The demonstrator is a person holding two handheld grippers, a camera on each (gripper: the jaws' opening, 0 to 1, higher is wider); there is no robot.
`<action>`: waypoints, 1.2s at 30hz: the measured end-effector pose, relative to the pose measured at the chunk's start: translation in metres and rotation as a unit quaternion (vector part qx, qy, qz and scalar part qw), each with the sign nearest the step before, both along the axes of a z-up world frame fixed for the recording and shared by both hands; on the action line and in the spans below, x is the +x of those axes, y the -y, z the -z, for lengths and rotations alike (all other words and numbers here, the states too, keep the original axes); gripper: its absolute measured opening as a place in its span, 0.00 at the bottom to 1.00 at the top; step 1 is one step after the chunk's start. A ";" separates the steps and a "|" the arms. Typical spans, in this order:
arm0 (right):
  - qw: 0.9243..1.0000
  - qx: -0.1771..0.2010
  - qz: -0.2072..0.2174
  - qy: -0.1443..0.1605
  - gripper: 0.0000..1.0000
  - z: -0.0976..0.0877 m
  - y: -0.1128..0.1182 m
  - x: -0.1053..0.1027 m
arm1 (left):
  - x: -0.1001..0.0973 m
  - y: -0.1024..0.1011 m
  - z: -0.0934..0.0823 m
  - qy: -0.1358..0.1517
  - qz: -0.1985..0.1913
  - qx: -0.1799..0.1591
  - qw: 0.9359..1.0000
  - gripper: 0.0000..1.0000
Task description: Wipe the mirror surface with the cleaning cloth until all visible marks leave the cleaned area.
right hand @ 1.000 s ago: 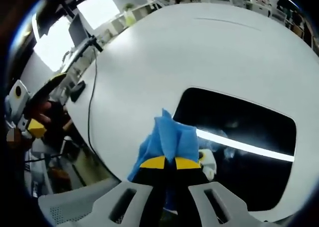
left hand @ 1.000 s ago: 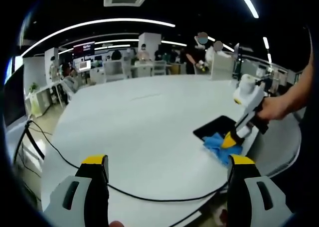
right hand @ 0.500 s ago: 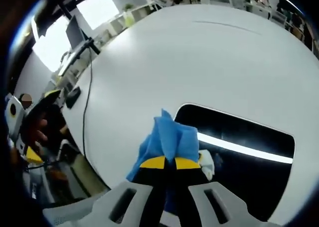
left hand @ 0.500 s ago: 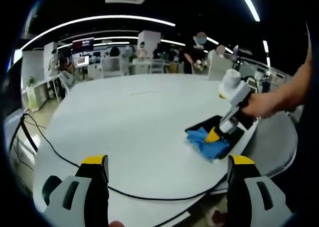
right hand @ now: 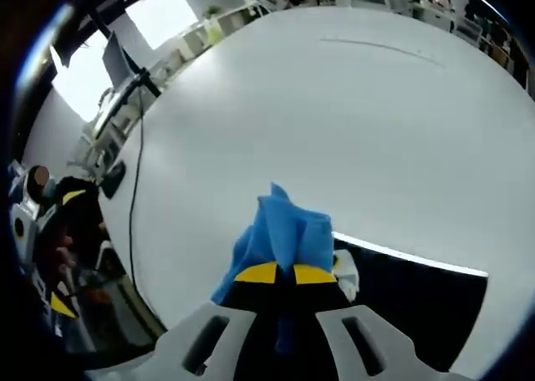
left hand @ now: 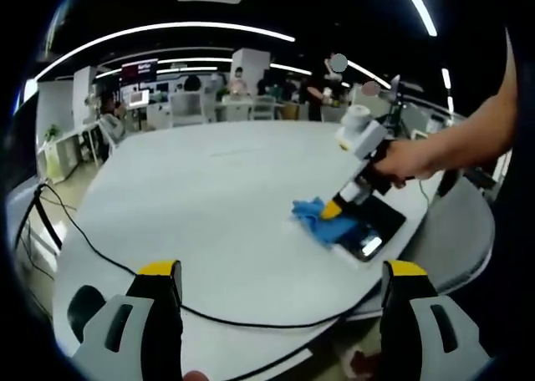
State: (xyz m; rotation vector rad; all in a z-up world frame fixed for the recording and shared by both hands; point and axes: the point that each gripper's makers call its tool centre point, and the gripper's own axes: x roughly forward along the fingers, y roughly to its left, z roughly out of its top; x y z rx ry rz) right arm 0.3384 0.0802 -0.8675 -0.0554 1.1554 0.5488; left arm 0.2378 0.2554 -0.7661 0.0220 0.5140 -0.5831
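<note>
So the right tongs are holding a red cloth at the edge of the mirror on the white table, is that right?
Not quite: the cloth is blue, not red, as the right gripper view shows. The right tongs do hold it at the edge of the mirror on the white table.

Large round white worktop seen under curved ceiling light strips. Black cable laid across near edge of worktop, trailing off left side. Desks with monitors and chairs noted beyond far edge. People seen standing in background. Bright window noted past worktop.
</note>
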 end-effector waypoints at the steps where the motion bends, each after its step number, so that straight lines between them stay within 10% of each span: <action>1: 1.000 -0.001 -0.001 0.001 0.00 0.000 0.000 0.002 | 0.000 -0.001 -0.001 0.001 -0.001 0.000 1.000 1.00; 36: 0.999 0.037 -0.003 0.007 0.00 0.000 0.010 0.018 | -0.001 0.004 0.001 0.002 -0.010 0.005 1.000 1.00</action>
